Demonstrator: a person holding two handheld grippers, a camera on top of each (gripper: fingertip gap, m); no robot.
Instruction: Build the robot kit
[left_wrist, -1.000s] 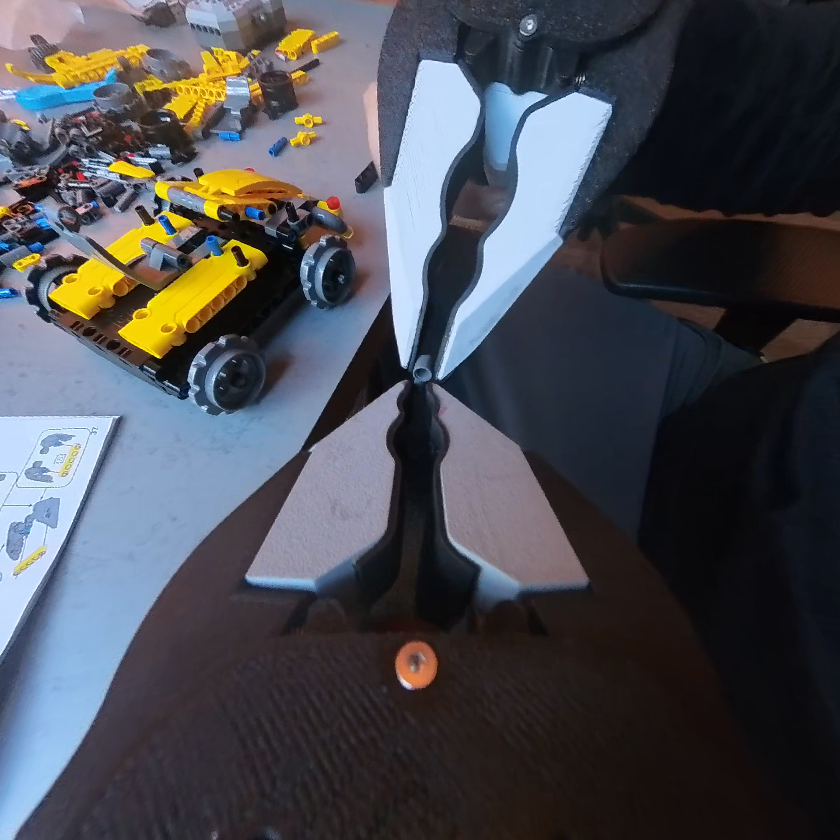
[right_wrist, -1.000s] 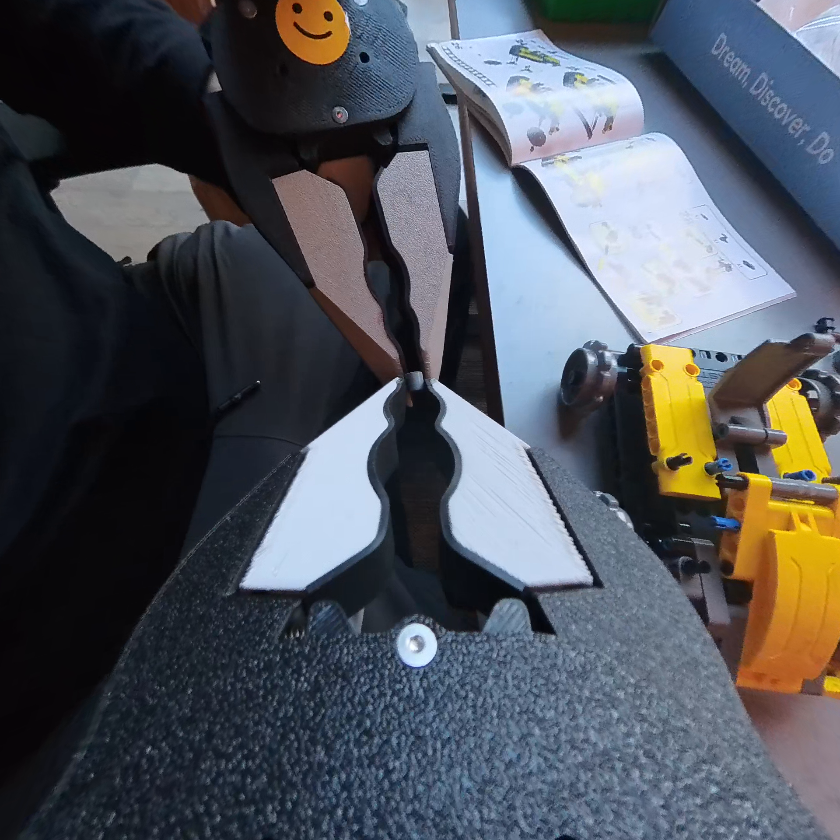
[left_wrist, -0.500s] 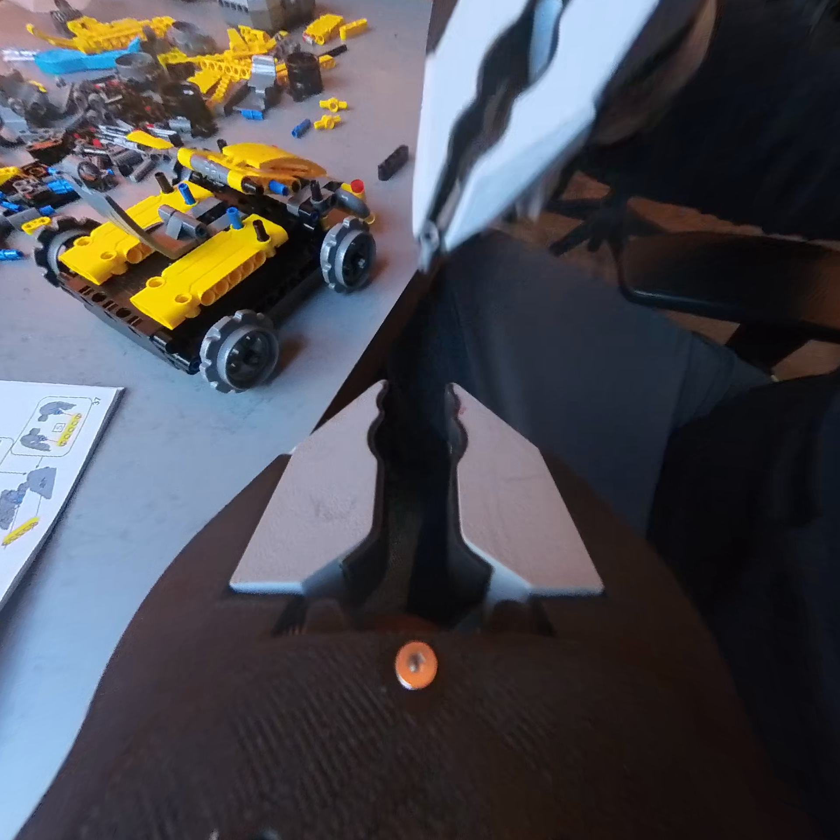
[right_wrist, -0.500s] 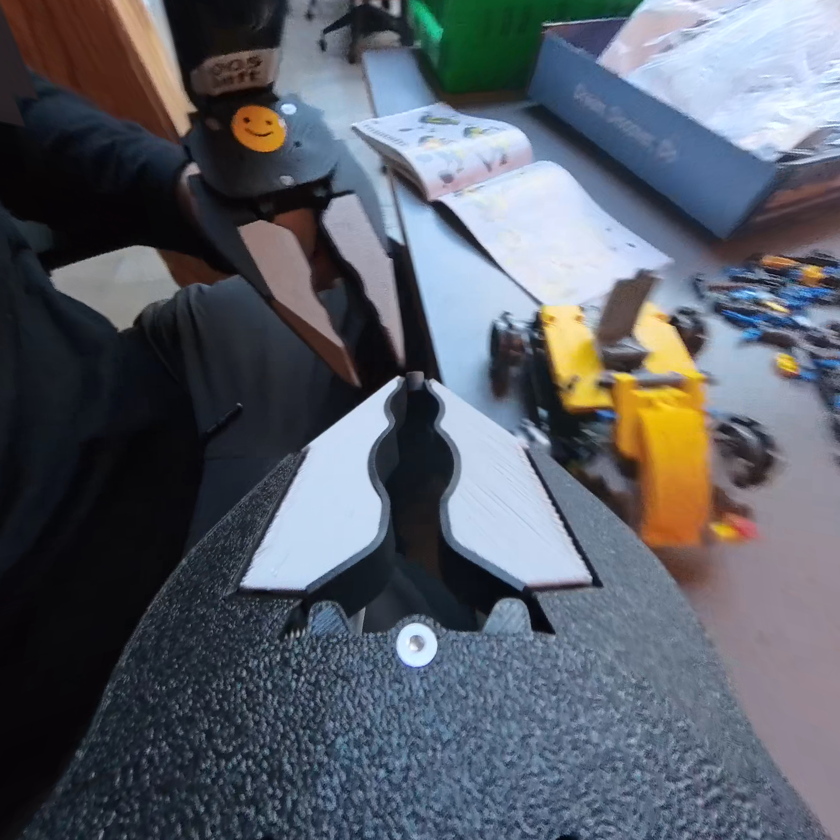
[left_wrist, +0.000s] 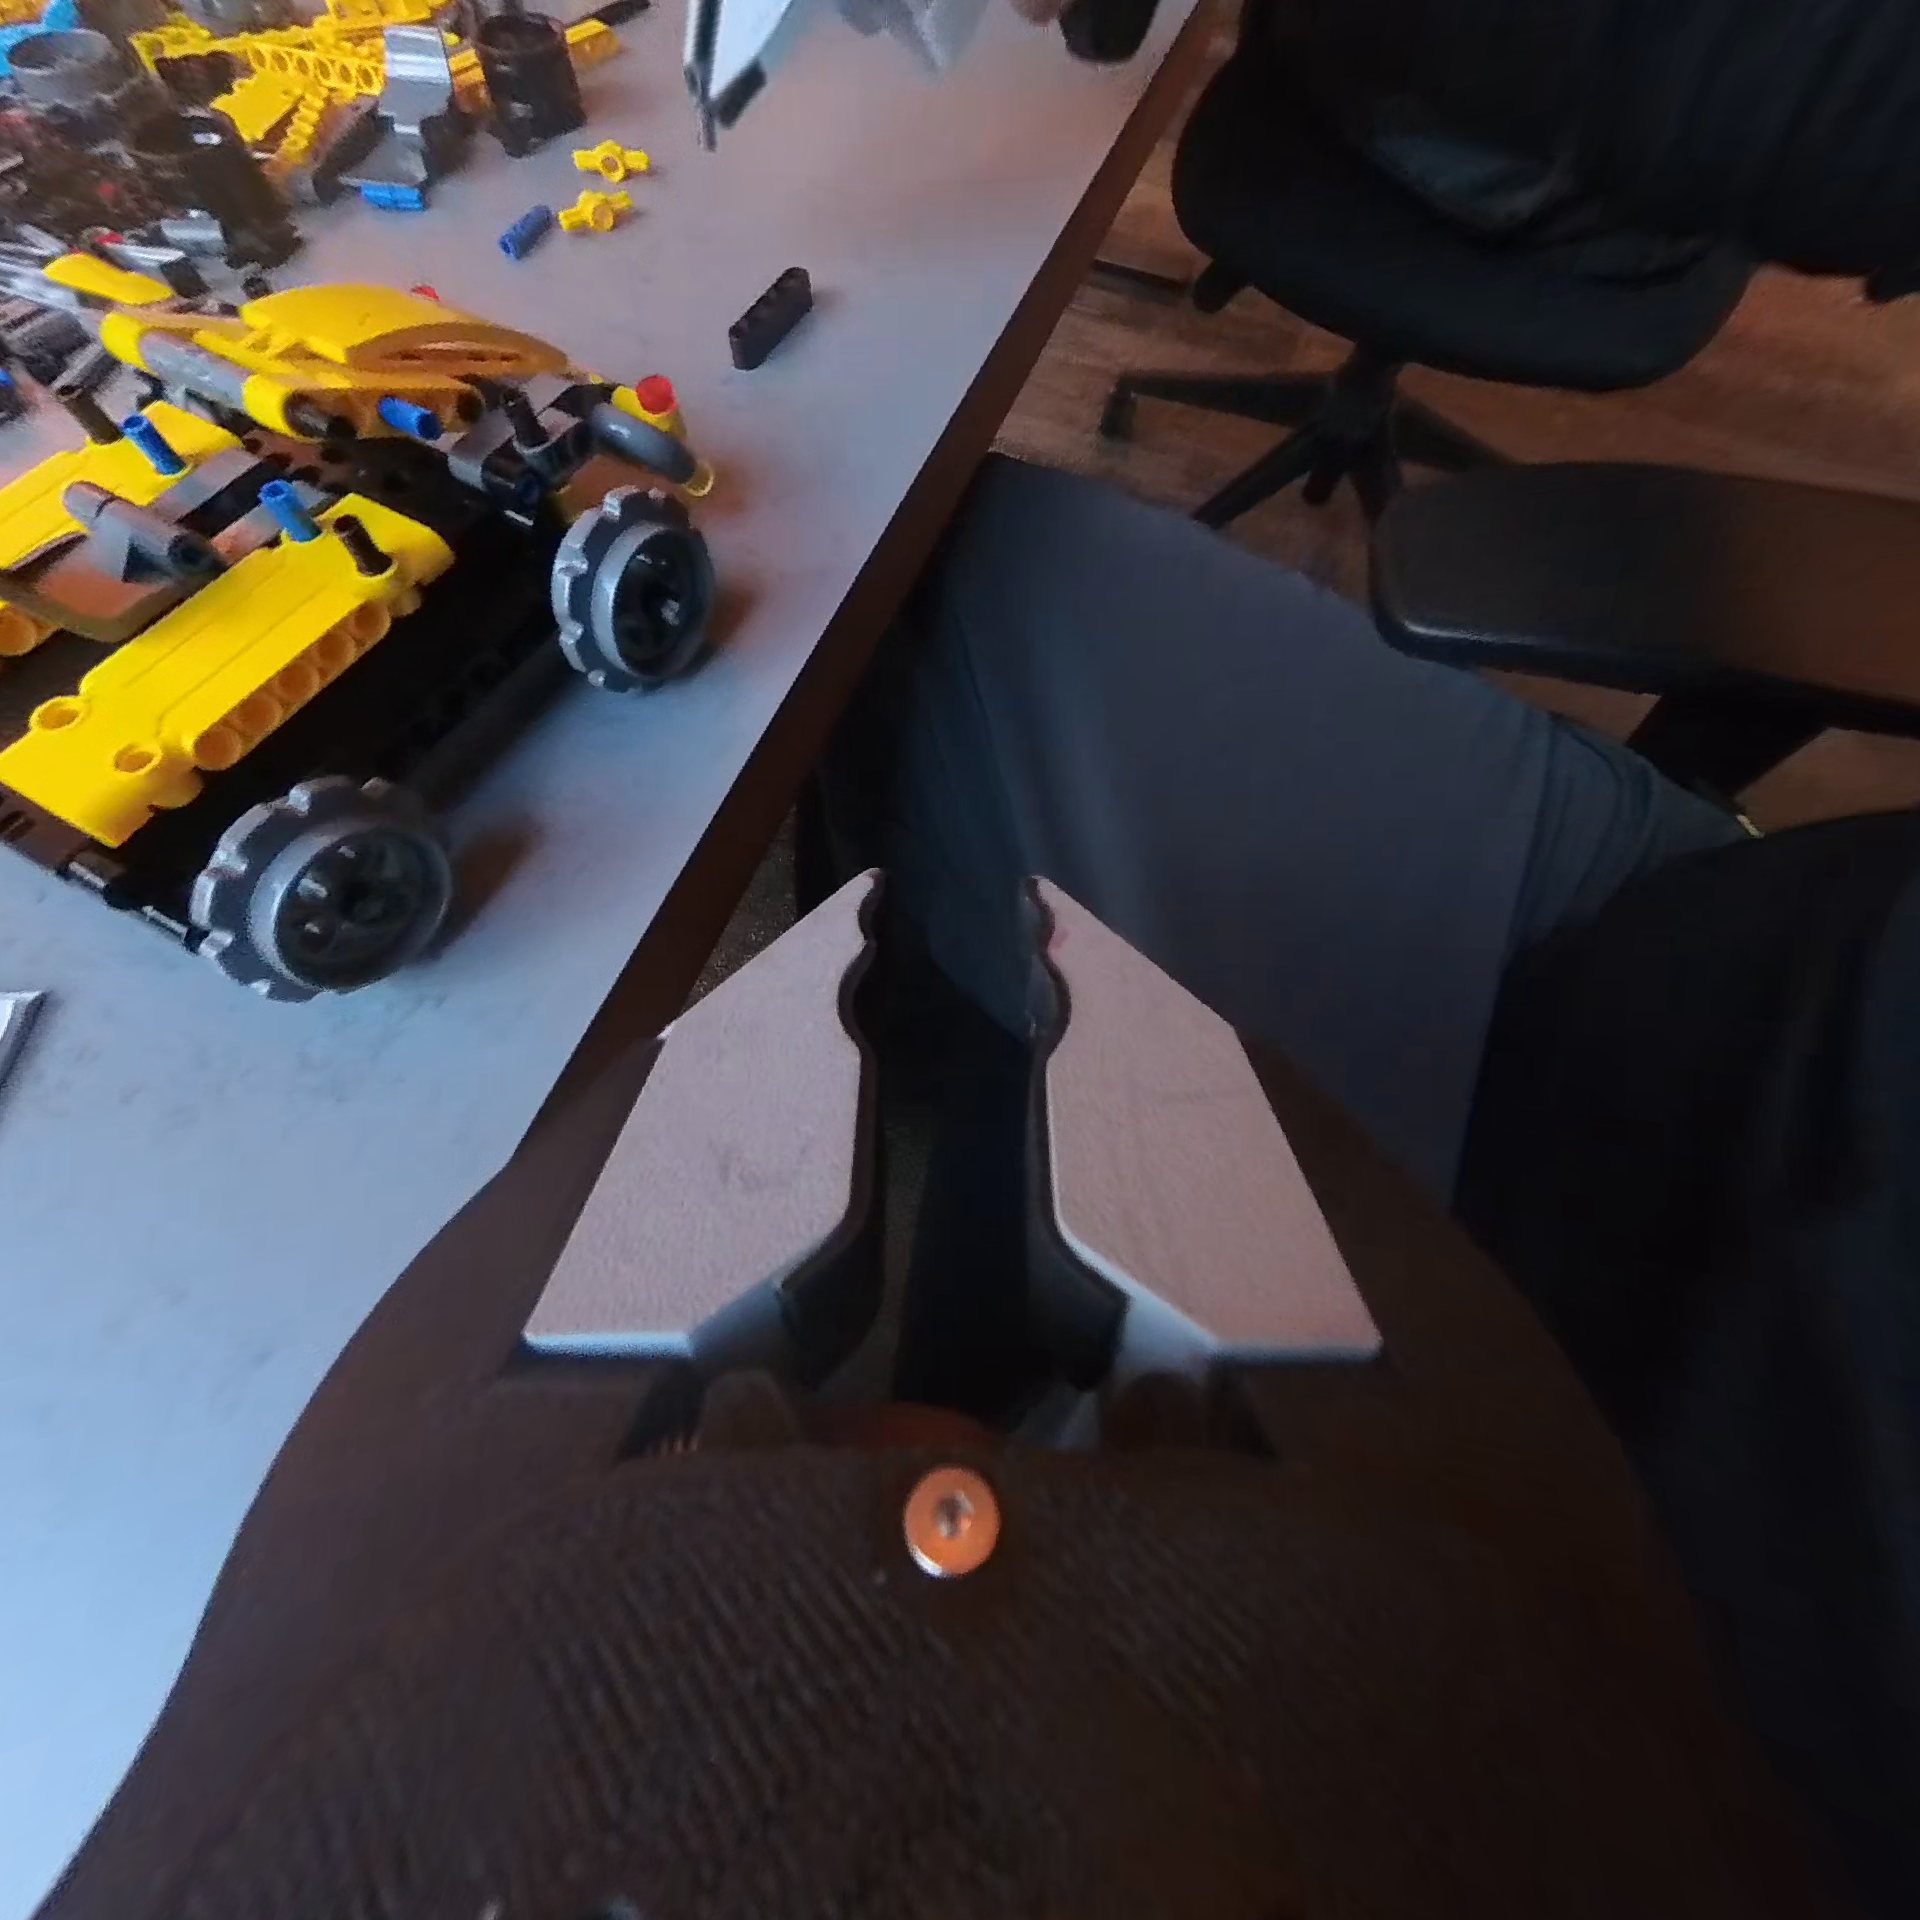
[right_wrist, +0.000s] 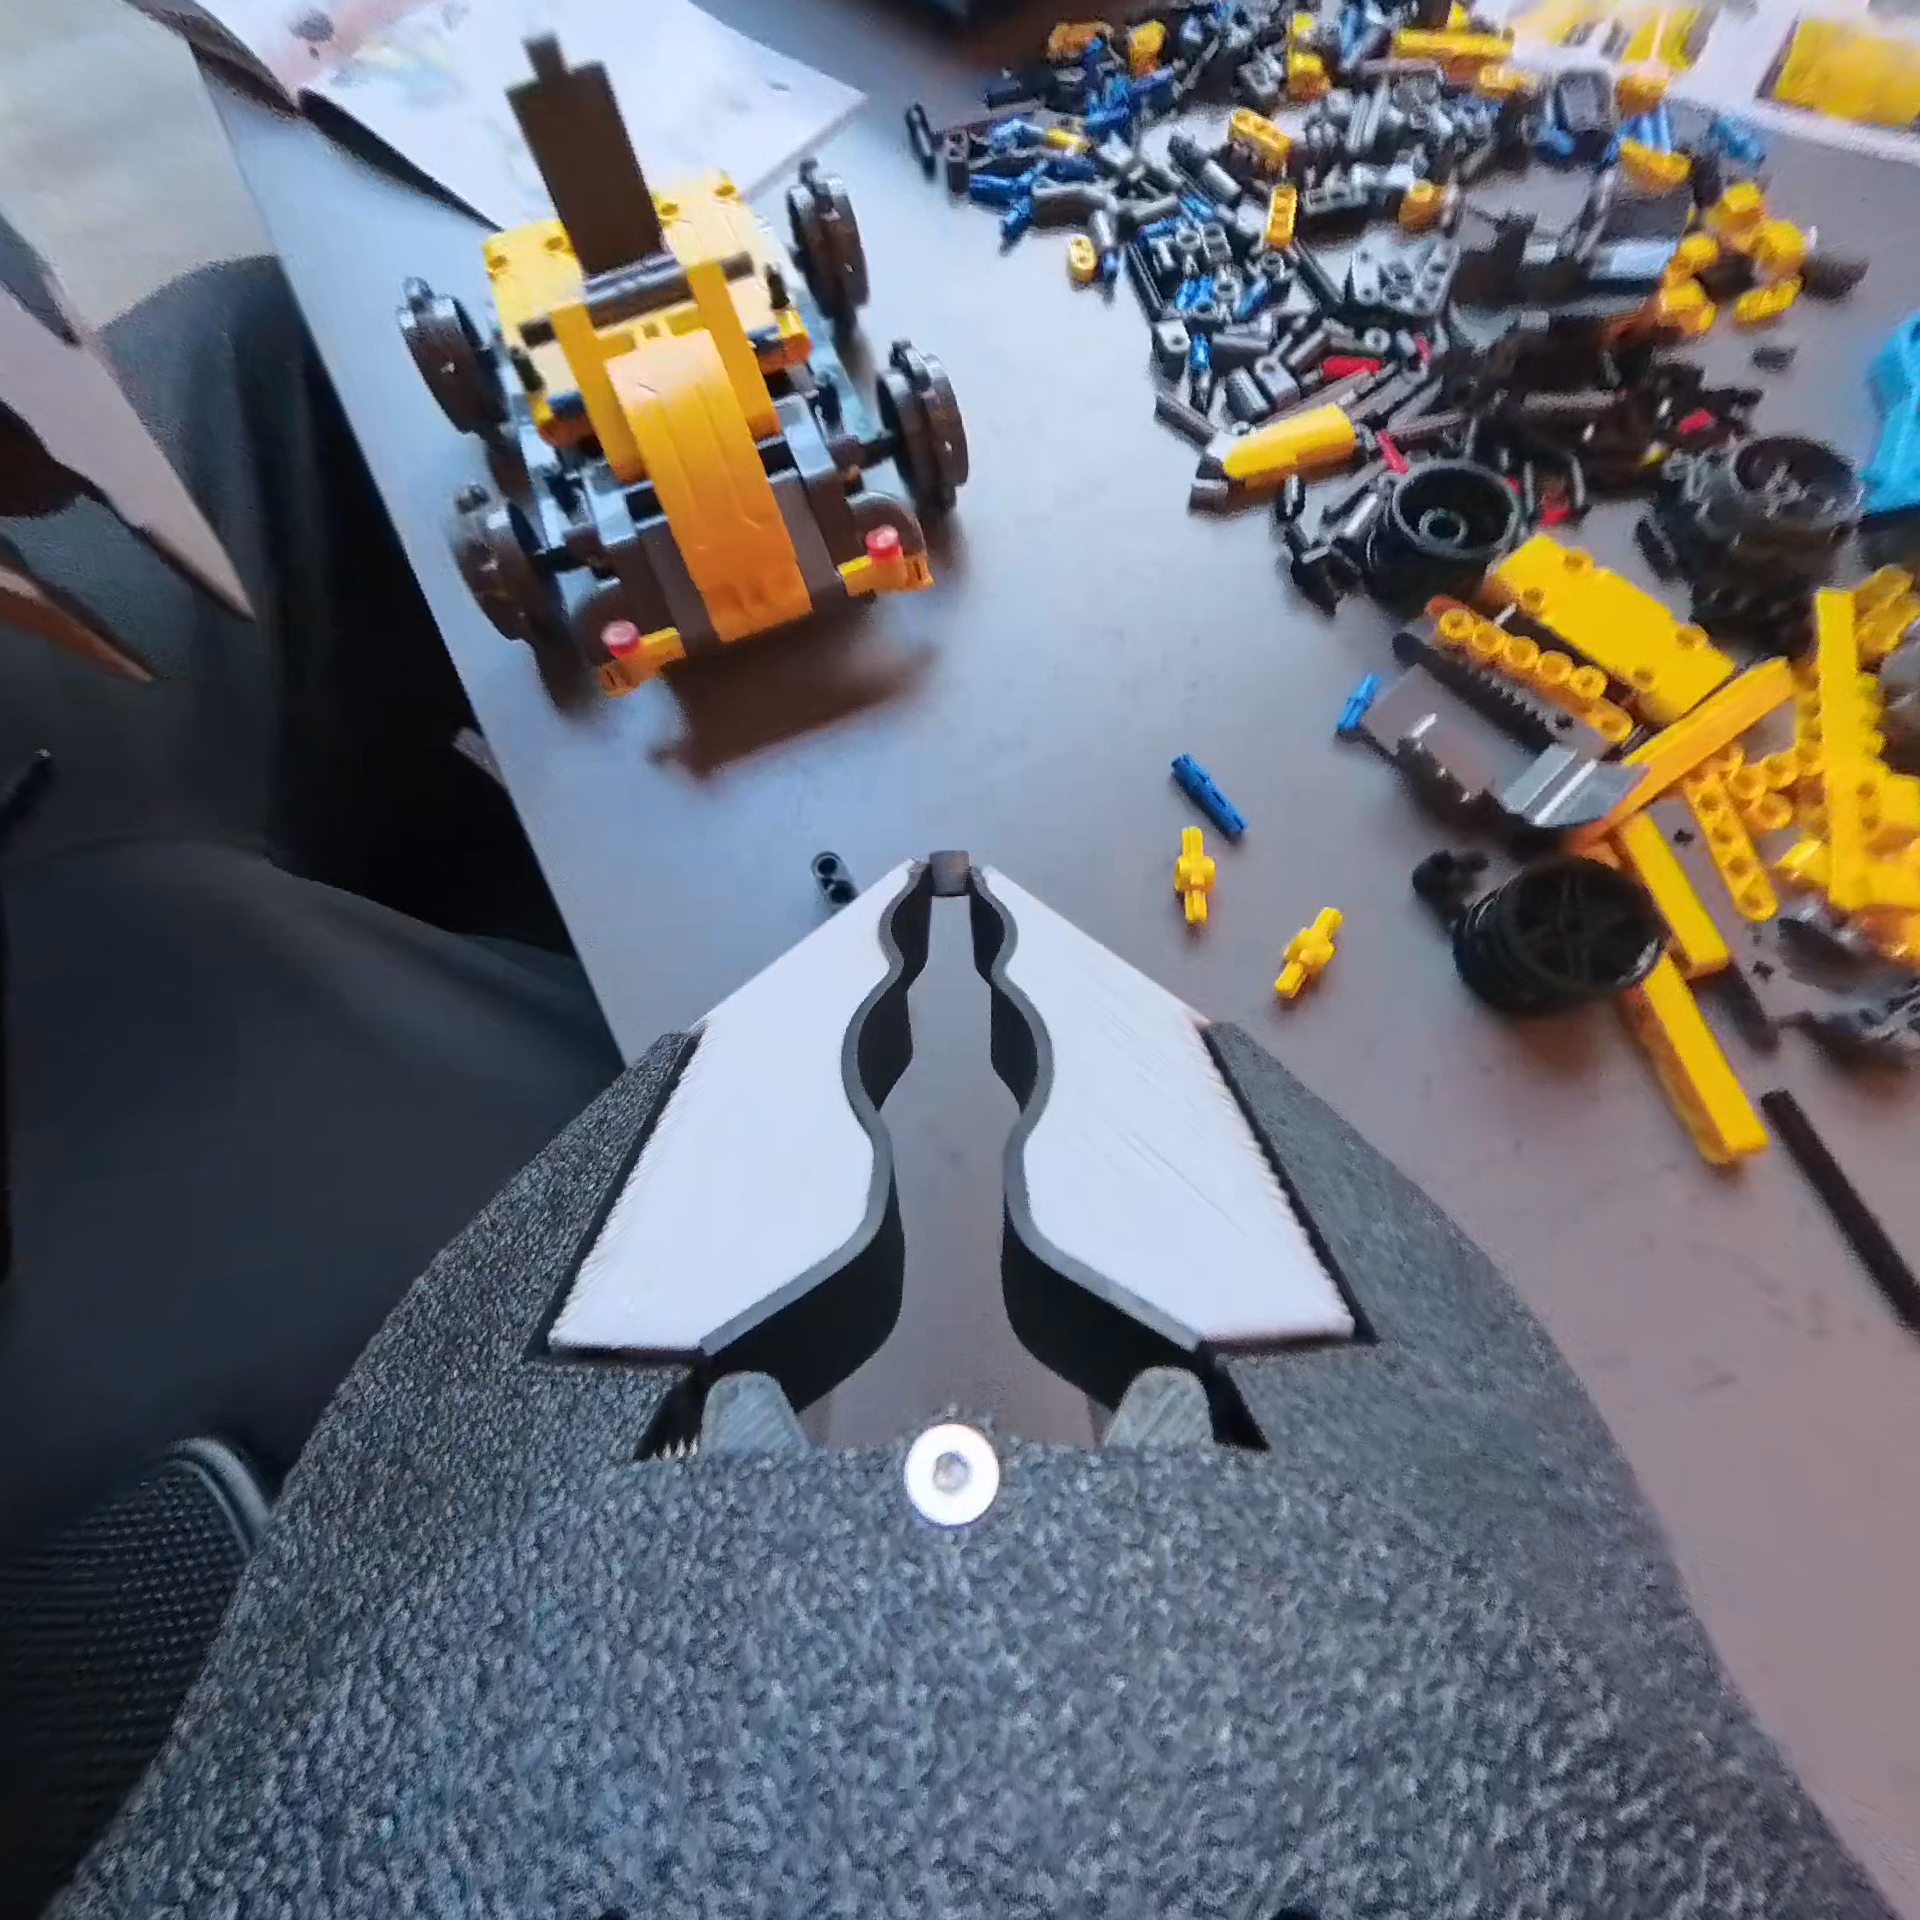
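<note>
Left wrist view: the left gripper (left_wrist: 954, 894) is held off the near edge of the grey desk (left_wrist: 312, 1143), above a person's grey-trousered leg (left_wrist: 1195, 748); its fingers stand apart with nothing between them. On the desk to the left stands a partly built yellow and black toy car (left_wrist: 312, 582) with grey-rimmed wheels. Just beyond it lie a short black beam (left_wrist: 769, 317), a blue pin (left_wrist: 525, 231) and two yellow connectors (left_wrist: 594, 211); a heap of loose yellow, black and grey parts (left_wrist: 260, 114) fills the far left corner. The tip of the right gripper shows at the top edge, over the desk. A black office chair (left_wrist: 1455, 270) stands at far right.

Right wrist view: the right gripper (right_wrist: 948, 871) is over the desk (right_wrist: 1039, 675) near its edge, its fingertips closed on a small dark grey cylindrical piece (right_wrist: 948, 869), which sits at the very tip. A small black connector (right_wrist: 834, 875) lies on the desk just left of the tip. To the right lie the blue pin (right_wrist: 1207, 795) and the yellow connectors (right_wrist: 1195, 873). The toy car (right_wrist: 675, 436) stands farther off to the left, front end toward the camera. The heap of loose parts (right_wrist: 1558, 416), including black tyres, spreads across the right and far side. An open paper booklet (right_wrist: 582, 94) lies beyond the car.
</note>
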